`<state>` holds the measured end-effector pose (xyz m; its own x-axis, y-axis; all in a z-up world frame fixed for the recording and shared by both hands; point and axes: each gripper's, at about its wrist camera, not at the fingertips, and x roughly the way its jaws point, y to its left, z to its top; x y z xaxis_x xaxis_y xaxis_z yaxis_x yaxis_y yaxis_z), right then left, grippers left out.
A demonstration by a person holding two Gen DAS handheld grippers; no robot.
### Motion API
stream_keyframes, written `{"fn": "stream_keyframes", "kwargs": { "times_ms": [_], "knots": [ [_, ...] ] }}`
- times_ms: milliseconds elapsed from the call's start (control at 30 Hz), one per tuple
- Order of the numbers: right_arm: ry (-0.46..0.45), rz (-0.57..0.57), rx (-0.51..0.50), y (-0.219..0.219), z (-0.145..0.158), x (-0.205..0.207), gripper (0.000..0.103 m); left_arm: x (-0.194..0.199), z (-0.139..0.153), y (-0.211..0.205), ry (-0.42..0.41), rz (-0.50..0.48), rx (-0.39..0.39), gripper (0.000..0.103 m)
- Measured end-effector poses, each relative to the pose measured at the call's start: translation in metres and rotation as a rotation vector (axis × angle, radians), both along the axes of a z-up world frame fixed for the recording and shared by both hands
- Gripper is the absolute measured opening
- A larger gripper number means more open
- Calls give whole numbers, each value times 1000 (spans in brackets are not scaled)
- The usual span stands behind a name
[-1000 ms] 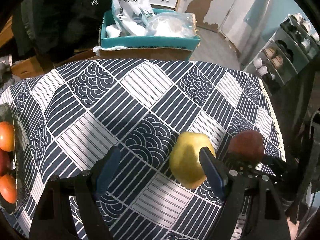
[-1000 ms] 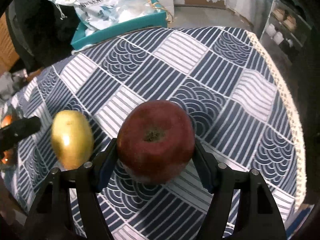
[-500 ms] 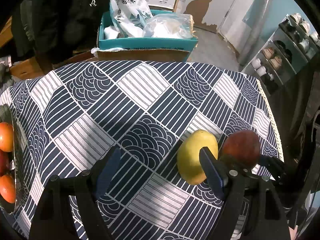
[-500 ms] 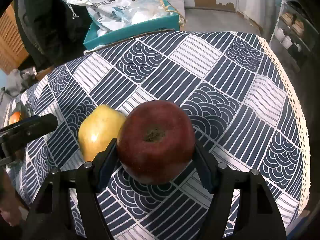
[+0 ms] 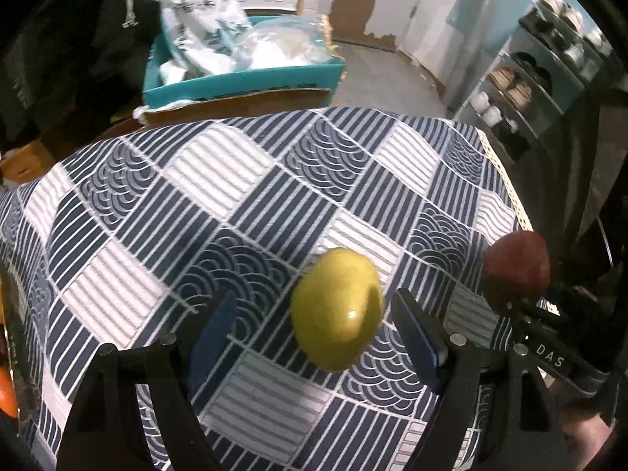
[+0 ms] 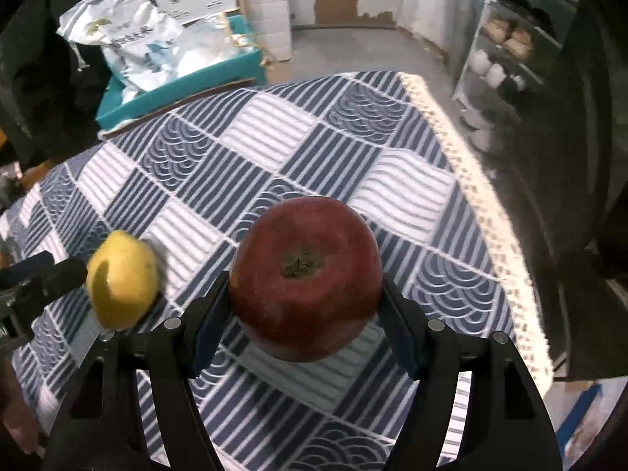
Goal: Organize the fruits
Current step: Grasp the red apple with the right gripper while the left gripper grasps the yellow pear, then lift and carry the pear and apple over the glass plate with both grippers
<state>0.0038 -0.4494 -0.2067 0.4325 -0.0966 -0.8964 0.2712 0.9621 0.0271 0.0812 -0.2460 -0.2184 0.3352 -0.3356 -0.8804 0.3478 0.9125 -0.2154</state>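
A yellow pear-shaped fruit (image 5: 337, 308) lies on the blue-and-white patterned tablecloth (image 5: 219, 180). My left gripper (image 5: 314, 329) is open and straddles it, the fruit sitting nearer the right finger with a wide gap on its left. My right gripper (image 6: 304, 314) is shut on a dark red apple (image 6: 306, 286), stem end up, held above the cloth. In the left wrist view that apple (image 5: 516, 271) shows at the right edge. The right wrist view has the yellow fruit (image 6: 121, 278) at the left, beside one of the left gripper's fingers (image 6: 59, 272).
A teal box (image 5: 239, 78) stuffed with white bags stands beyond the table's far edge. A shelf of cups (image 5: 510, 90) is at the right. The cloth's lace trim (image 6: 471, 196) marks the right table edge. An orange fruit (image 5: 6, 388) peeks in at the far left.
My left gripper shifted right, so the yellow fruit now sits between its fingers instead of behind the right one. The right gripper carried the apple up and farther right.
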Motion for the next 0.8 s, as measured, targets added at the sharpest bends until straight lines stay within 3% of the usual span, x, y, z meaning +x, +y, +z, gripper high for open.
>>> {"fn": "stream_keyframes", "kwargs": {
  "times_ms": [400, 800],
  "knots": [
    [18, 51, -66, 6, 1, 1, 72, 2, -27, -21, 48, -41, 43, 82],
    [27, 47, -39, 5, -3, 3, 72, 12, -53, -21, 108, -29, 25, 81]
  ]
}}
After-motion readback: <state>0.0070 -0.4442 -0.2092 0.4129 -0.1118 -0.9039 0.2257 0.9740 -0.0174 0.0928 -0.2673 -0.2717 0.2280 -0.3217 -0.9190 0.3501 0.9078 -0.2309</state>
